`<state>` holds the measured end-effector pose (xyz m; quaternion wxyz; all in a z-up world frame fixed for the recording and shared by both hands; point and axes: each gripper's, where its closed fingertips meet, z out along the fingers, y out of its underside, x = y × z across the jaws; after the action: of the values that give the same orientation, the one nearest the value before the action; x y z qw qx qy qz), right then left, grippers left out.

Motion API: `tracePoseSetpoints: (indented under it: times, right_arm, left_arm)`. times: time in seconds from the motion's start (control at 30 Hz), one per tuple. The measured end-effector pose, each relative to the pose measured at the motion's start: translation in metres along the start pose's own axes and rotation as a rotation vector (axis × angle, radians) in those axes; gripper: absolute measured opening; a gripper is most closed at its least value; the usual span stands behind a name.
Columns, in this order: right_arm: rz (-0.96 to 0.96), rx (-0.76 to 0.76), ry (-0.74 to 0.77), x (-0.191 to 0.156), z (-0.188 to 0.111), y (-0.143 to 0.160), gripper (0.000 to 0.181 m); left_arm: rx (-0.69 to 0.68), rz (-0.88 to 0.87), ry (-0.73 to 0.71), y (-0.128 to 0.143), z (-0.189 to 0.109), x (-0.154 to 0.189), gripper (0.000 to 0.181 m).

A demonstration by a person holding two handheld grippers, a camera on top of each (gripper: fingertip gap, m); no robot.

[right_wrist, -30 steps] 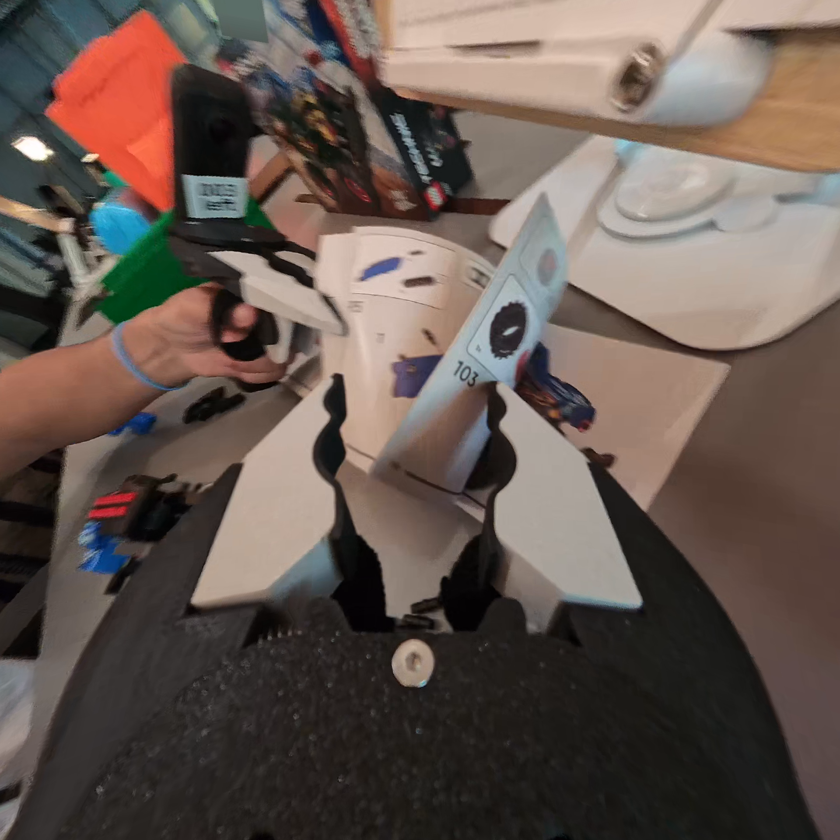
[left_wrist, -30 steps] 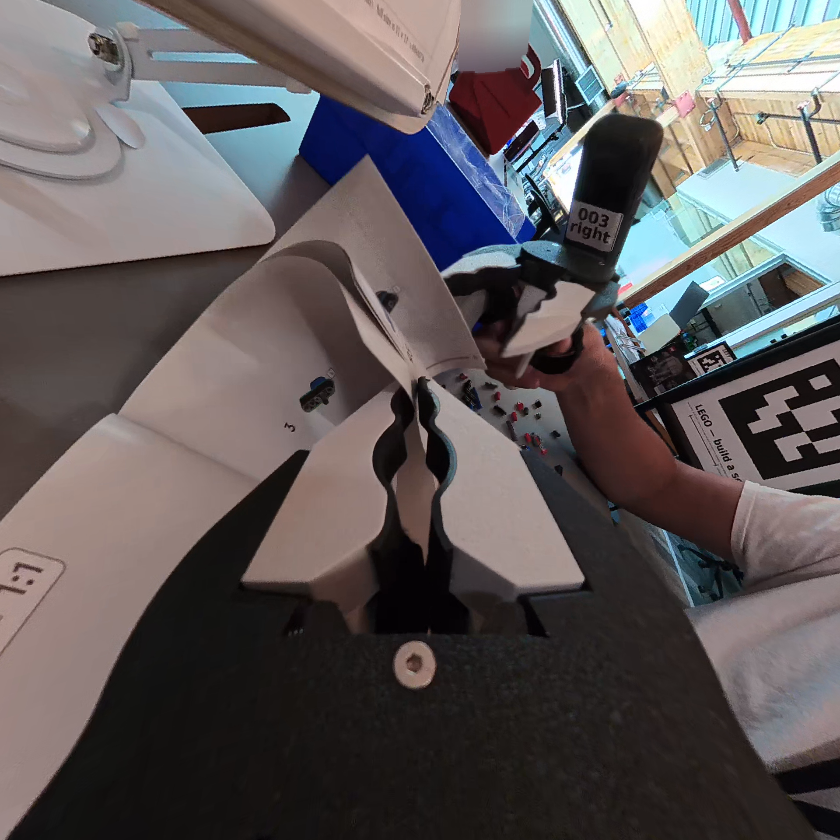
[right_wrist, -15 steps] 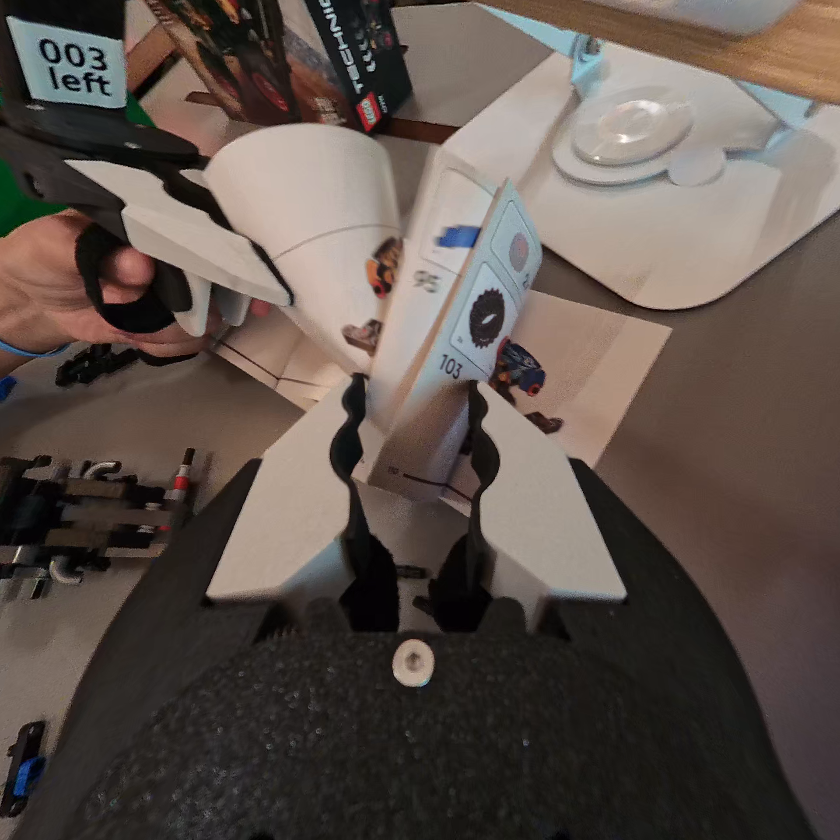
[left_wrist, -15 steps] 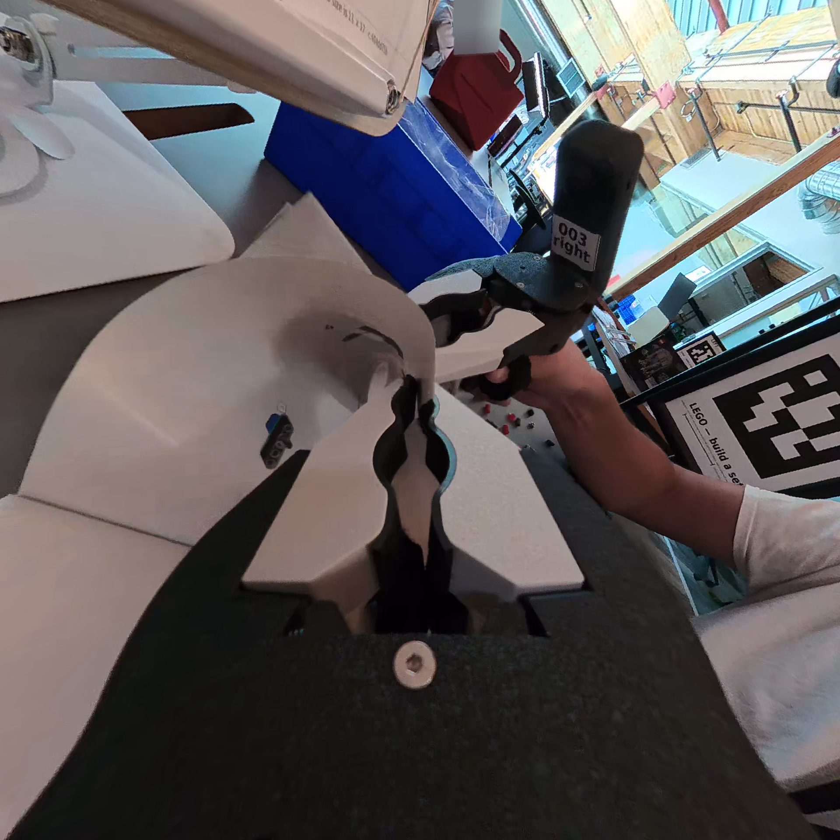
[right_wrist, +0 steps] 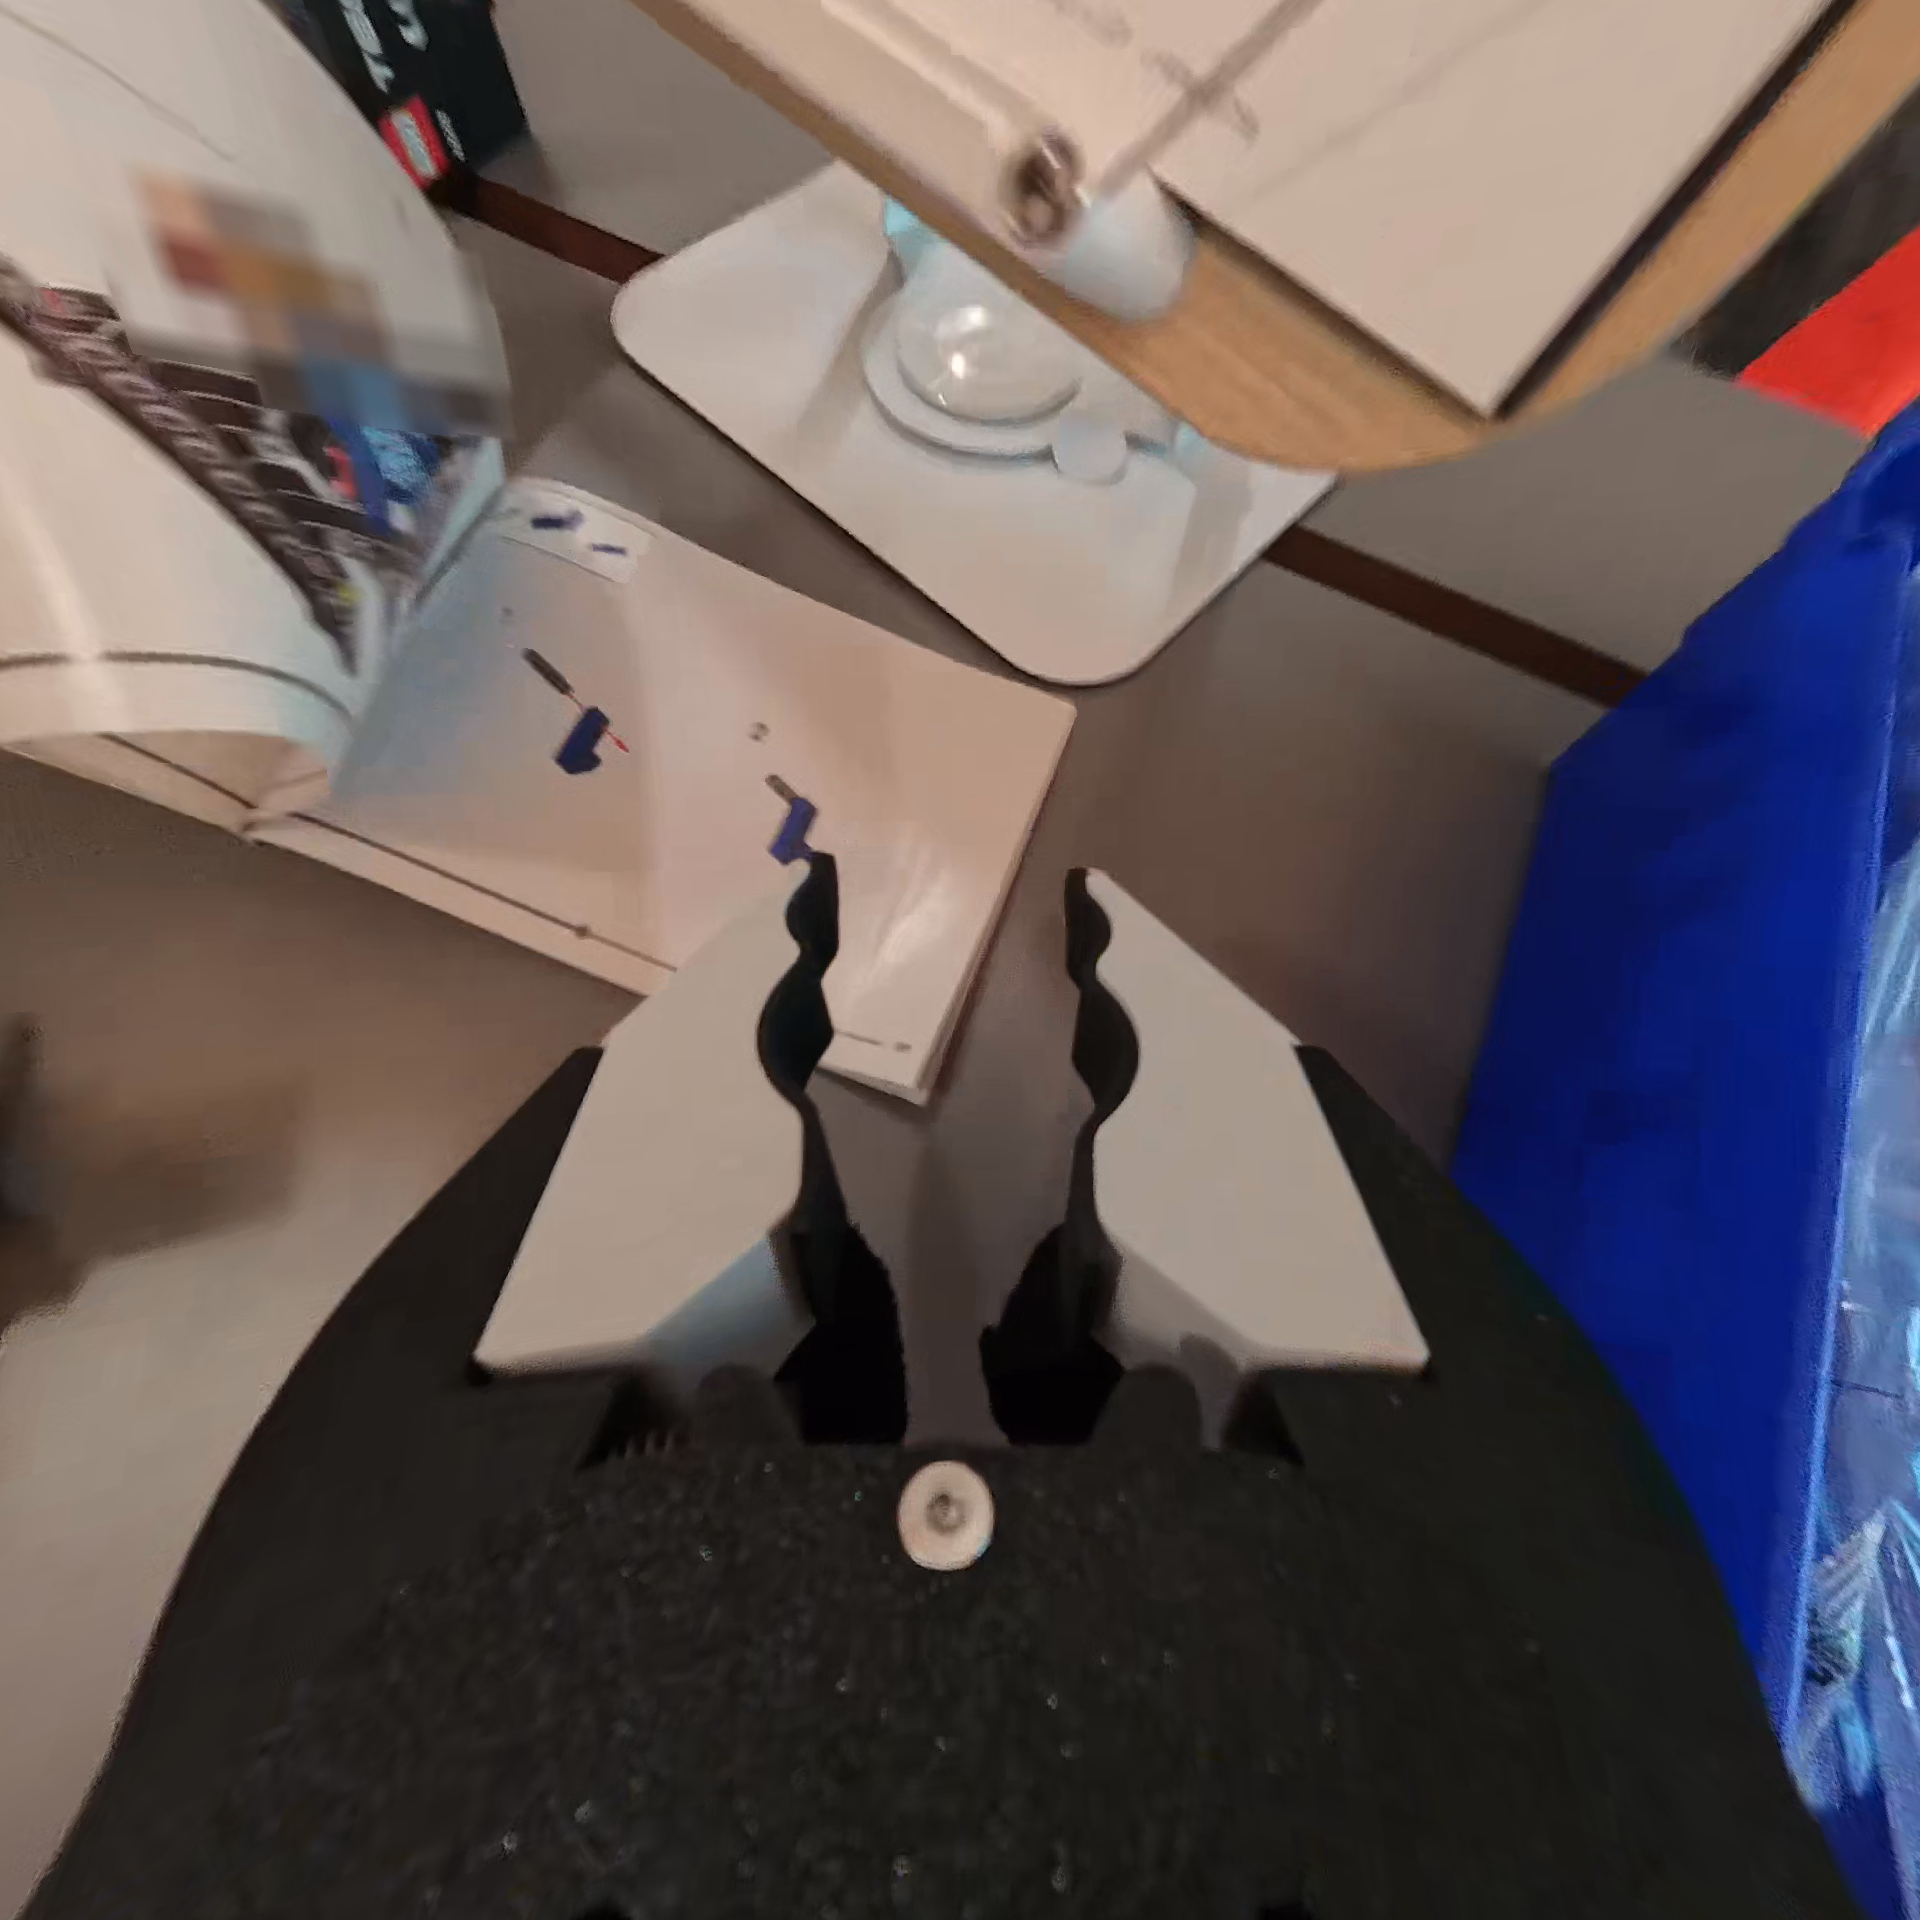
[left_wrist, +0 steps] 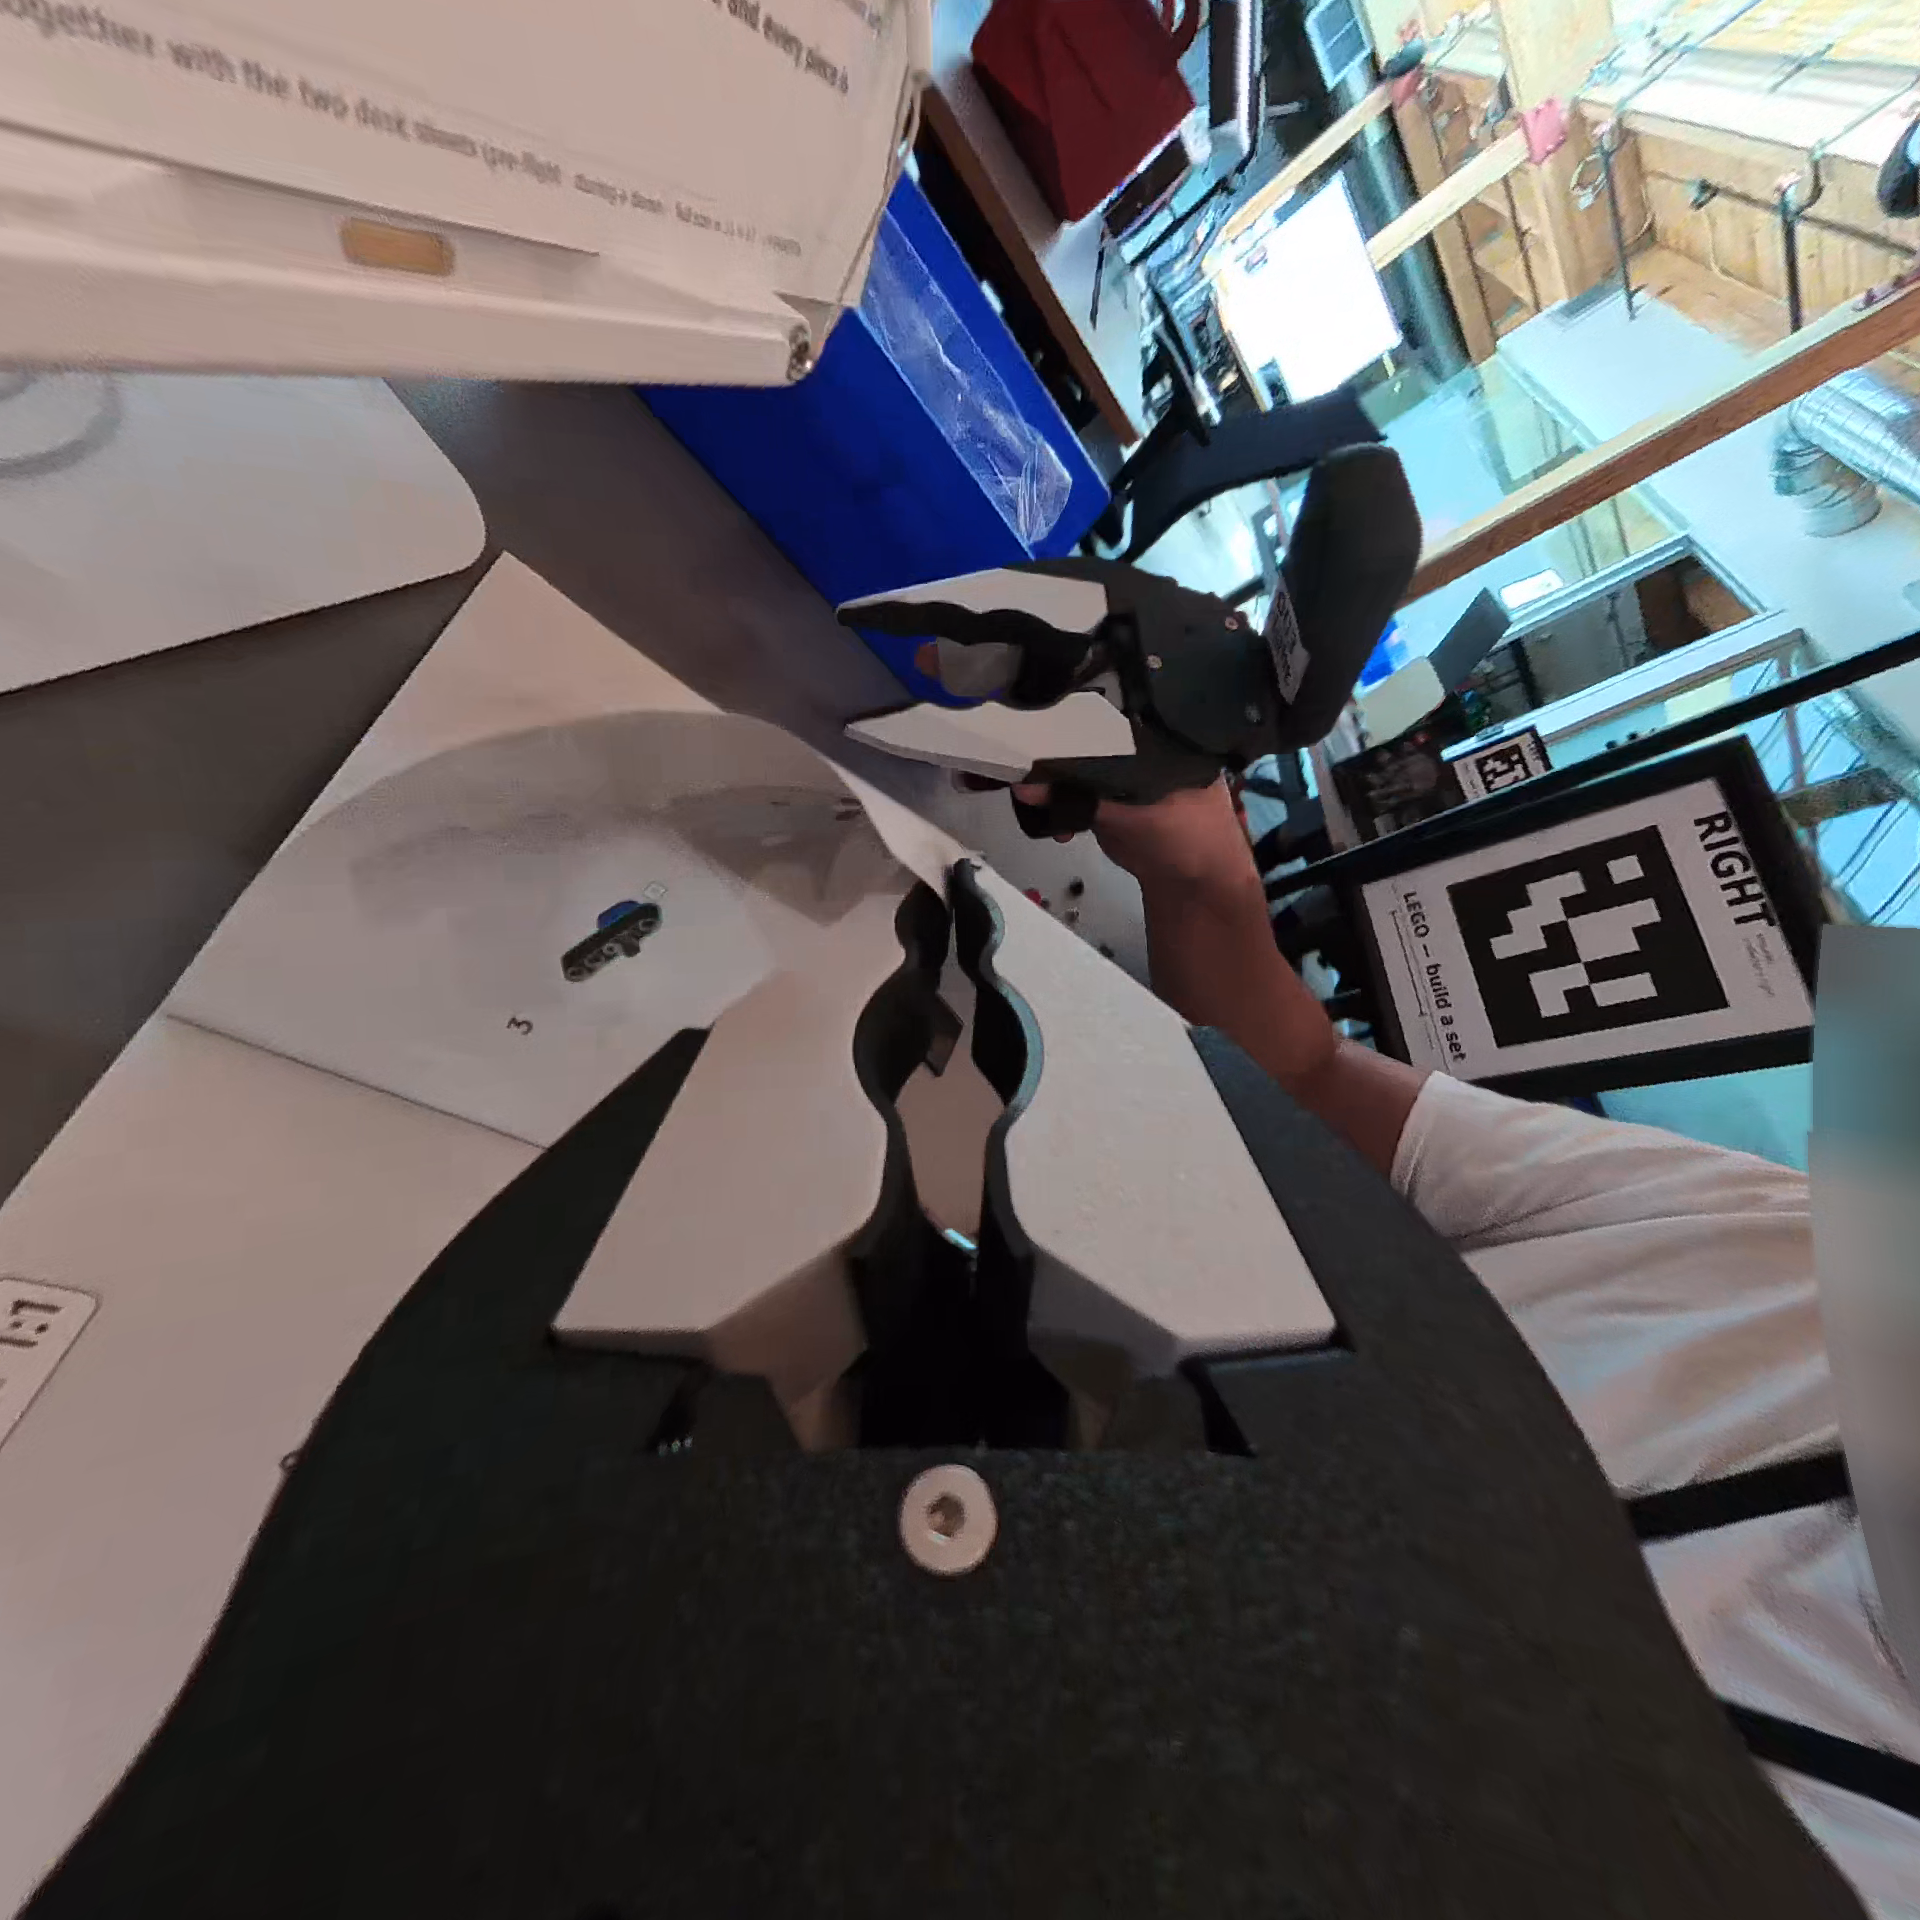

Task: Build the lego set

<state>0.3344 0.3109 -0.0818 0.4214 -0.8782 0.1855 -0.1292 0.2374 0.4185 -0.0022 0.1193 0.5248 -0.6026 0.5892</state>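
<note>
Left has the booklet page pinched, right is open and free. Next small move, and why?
Probably lower the left gripper to lay the curled page flat: its fingers clamp the page's edge, arched over the instruction booklet, while the right gripper is open, holding nothing.

Your grippers are white fingers (left_wrist: 748, 1122) on black bodies. The booklet (right_wrist: 727, 727) is white with little blue and black part drawings. There's a bright blue bin (left_wrist: 883, 457) behind it, a white stand base (right_wrist: 1039, 540), and a black-and-white checker marker sign (left_wrist: 1590, 935).
</note>
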Motion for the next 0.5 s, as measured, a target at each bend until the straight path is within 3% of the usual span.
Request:
tracePoseSetpoints:
  times: [0.03,0.13,0.23,0.4,0.5]
  right_arm:
    - [-0.025,0.028,-0.012,-0.011,-0.002,-0.007,0.042]
    - [-0.113,0.053,-0.060,-0.047,0.000,-0.013,0.040]
    - [-0.200,0.048,-0.070,-0.067,0.005,-0.010,0.037]
    - [-0.258,0.005,-0.241,-0.113,0.016,-0.009,0.030]
    - [-0.294,0.001,-0.373,-0.150,0.025,-0.023,0.024]
  left_arm:
    - [-0.043,0.005,-0.025,-0.001,-0.002,0.003,0.000]
    - [-0.166,0.048,-0.136,0.003,-0.018,0.004,0.000]
    - [-0.294,0.075,-0.204,0.027,-0.053,0.002,0.000]
    - [-0.344,-0.053,-0.295,0.071,-0.125,-0.029,0.000]
    - [-0.343,-0.123,-0.311,0.087,-0.147,-0.052,0.000]
